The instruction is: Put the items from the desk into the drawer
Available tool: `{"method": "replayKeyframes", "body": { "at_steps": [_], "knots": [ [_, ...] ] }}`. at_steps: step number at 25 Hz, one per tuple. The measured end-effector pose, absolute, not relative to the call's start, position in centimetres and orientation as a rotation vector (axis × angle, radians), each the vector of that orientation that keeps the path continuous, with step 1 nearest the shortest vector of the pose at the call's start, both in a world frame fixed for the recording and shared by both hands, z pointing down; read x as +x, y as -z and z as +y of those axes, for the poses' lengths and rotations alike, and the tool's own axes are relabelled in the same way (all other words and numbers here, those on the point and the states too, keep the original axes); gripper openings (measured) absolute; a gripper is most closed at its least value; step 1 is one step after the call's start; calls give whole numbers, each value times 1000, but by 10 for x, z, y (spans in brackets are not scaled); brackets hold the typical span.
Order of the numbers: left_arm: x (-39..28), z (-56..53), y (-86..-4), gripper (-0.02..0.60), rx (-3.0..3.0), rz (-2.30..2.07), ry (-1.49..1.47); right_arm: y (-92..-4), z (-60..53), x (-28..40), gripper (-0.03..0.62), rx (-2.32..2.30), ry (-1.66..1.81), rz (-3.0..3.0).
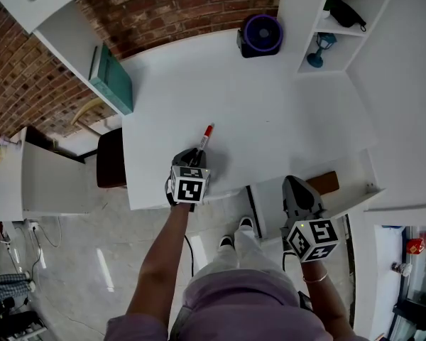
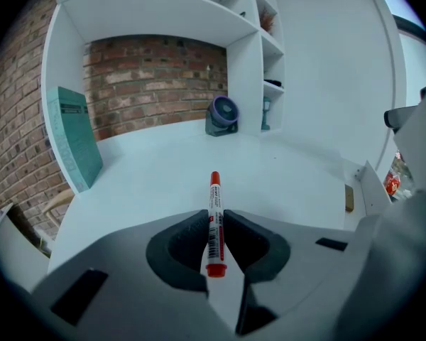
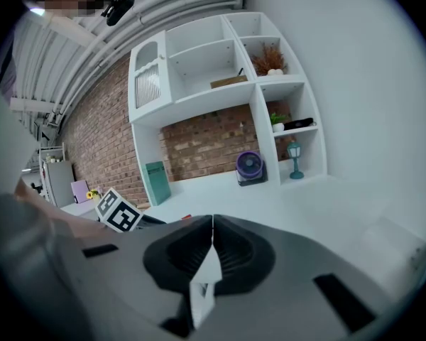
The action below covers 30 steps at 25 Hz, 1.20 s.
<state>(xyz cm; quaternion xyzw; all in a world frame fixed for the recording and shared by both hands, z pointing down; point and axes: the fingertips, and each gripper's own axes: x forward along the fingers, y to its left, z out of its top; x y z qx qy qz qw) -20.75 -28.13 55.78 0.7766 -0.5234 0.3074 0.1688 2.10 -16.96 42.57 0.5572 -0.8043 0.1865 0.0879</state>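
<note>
1. Where the white desk (image 1: 270, 112) meets the left shelf wall, one teal book (image 1: 113, 77) stands upright. In the left gripper view its cover carries a pale label, but the print is too small to read.
2. Near the desk's front edge, the left gripper (image 1: 195, 155) pinches the task's single marker (image 2: 214, 222), with both jaws pressed on its white barrel. The marker has a red cap and a red tail end. It points out over the desk towards the back. A barcode and lines of print run along the barrel, none of them legible.
3. At the back of the desk sits one purple fan (image 1: 261, 35), just beside the shelf unit. One teal lamp (image 1: 319, 48) stands in the lowest compartment.
4. The right gripper (image 1: 292, 183) has its jaws pressed together with nothing between them. It hangs over the open drawer (image 1: 348, 180), where one brown block (image 1: 323, 183) lies.
</note>
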Motion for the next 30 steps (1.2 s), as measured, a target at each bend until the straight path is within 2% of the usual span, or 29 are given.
{"method": "replayKeyframes", "body": {
  "at_steps": [13, 30],
  "knots": [
    [-180, -239, -513, 66, 2374, -1395, -787, -419, -137, 17, 5, 1743, -556, -2353],
    [-103, -174, -487, 66, 2628, -1119, -757, -415, -65, 62, 4, 2047, -580, -2177]
  ]
}}
